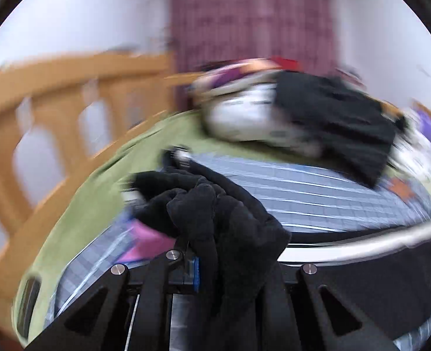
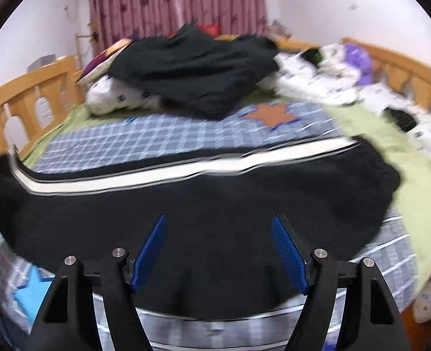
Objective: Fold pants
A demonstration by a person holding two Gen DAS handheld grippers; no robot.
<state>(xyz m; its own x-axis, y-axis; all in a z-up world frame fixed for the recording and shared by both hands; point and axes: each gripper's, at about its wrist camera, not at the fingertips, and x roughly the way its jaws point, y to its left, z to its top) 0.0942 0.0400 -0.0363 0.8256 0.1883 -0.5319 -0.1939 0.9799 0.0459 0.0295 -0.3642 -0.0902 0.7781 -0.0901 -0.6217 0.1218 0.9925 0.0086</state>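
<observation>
Currently my left gripper [image 1: 199, 251] clamps bunched pants [image 2: 186, 204] fabric; my right gripper [image 2: 218, 251] hovers released above them on the bed [image 2: 157, 134].

No legible text anywhere.

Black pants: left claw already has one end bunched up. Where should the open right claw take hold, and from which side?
Judging by how the black pants lie flat across the bed, the right claw, jaws open above them, should probably pinch the elastic waistband end at its right, coming from the near edge. The left claw holds the other end.
</observation>
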